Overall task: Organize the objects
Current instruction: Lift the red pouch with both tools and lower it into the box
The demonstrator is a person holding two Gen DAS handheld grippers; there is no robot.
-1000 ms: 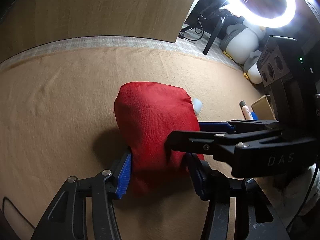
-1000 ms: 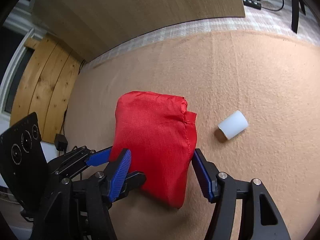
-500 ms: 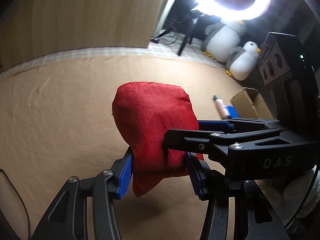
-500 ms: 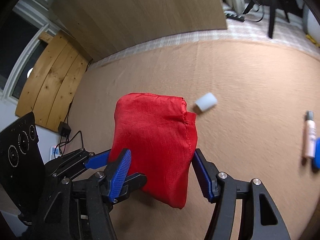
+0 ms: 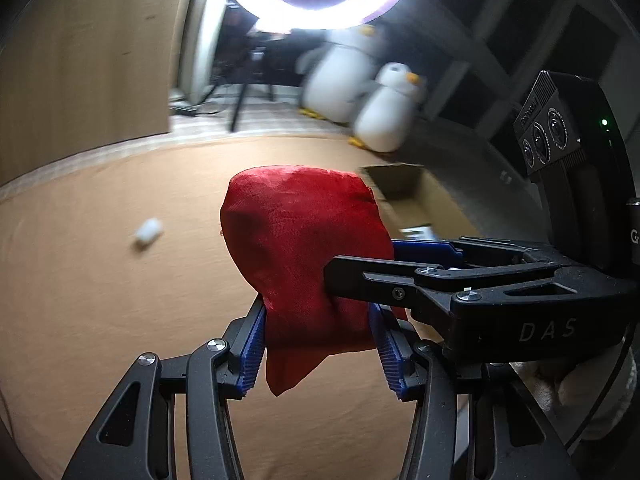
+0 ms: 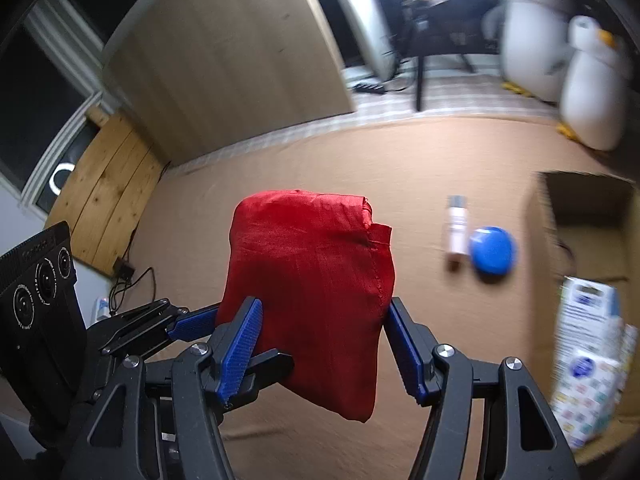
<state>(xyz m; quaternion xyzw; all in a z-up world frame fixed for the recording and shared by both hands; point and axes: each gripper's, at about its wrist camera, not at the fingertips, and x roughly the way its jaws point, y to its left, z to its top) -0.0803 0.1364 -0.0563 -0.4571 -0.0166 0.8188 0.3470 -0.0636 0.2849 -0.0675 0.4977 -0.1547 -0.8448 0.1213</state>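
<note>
While clamped, red pouch (image 6: 308, 280) upright, airborne

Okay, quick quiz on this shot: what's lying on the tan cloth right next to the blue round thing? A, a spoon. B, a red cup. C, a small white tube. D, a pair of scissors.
C: in the right wrist view a small white tube lies just left of the blue round thing on the tan cloth, near the cardboard box.

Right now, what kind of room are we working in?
Probably a home room set up for recording, not a workshop: tan blanket spread over the surface, ring light overhead, two plush penguins at the far edge, and a wooden panel behind.
</note>
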